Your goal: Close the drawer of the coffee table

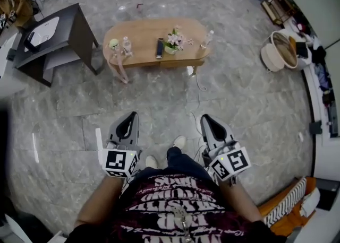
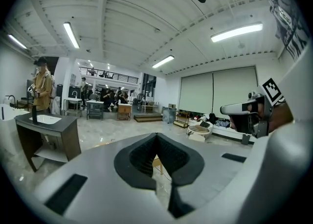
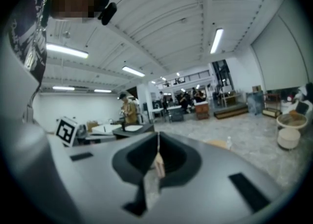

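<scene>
**Well short of the table, both jaws shut**

Nearest the camera, at the bottom of the head view, the person's dark printed shirt fills the frame. Just above it sit the grey left gripper [image 1: 129,115] and the grey right gripper [image 1: 206,118], side by side, a pair of white shoes [image 1: 179,141] between them. Each gripper's own view shows its jaws pressed together with nothing between them.

Beyond them lies an open stretch of grey marbled floor [image 1: 239,98]. Then comes the oval light-wood coffee table [image 1: 143,29], in the upper middle of the frame and well apart from both grippers. It carries a dark slim remote [image 1: 159,48], a small pot of pale flowers [image 1: 172,41] and a clear bottle [image 1: 207,38].

The table's long axis runs left to right across the picture, and both grippers point up the frame, straight at its long near side. The drawer presumably opens on that side, but from here I cannot pick it out from the wooden edge.

Neither gripper is clearly nearer, though the left one lines up closer to the table's middle. Most likely the whole approach is yet to be made.
</scene>
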### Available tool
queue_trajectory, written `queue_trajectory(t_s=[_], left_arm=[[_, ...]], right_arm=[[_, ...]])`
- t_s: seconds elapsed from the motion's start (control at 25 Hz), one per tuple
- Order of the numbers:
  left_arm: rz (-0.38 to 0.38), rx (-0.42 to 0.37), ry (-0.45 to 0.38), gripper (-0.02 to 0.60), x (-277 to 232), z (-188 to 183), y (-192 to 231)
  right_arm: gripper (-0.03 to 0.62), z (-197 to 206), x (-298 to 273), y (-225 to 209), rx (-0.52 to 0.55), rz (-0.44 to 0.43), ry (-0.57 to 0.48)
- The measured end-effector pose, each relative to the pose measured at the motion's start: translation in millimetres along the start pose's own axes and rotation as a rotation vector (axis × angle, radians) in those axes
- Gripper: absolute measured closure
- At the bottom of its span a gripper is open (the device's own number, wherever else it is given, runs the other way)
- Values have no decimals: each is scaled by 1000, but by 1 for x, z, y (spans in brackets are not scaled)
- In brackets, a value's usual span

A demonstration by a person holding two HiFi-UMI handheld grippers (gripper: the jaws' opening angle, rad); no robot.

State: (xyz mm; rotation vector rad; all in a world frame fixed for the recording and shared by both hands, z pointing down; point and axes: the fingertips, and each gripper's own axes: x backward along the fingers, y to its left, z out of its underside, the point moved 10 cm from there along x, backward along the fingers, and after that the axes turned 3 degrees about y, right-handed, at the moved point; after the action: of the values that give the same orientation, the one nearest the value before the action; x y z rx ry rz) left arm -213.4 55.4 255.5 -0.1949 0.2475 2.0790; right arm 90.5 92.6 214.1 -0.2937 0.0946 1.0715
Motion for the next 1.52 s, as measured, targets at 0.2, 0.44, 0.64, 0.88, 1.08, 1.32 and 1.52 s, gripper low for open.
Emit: queue_trajectory(t_s=[0.2,0.44,0.64,0.88,1.08,1.32,1.52], left_arm=[[-5,-7,8,558,-66,-21,-15],[-52,-2,-17,558,-131,-44,-35],[-116,0,-23,558,-156,-48,-42],[-151,-28,37,558,-166,-44,-42],[-152,-36,101,558,-181,-32,-39],[-133,-32,180,558,-213,-9,-30],[-121,-19,228,558,-259,4,-17]], right_arm=[[559,-10,-2,-69,-5,32,-18],[559,-27,4,-154,-9,56,-46],[559,-32,1,-206,-5,63,-64],[559,-26,-3,-233,-30,46,-51],[559,-12,-13,-248,-73,37,-13],[559,2,-32,-272,-100,62,52],[559,4,-67,-302,-77,63,140]])
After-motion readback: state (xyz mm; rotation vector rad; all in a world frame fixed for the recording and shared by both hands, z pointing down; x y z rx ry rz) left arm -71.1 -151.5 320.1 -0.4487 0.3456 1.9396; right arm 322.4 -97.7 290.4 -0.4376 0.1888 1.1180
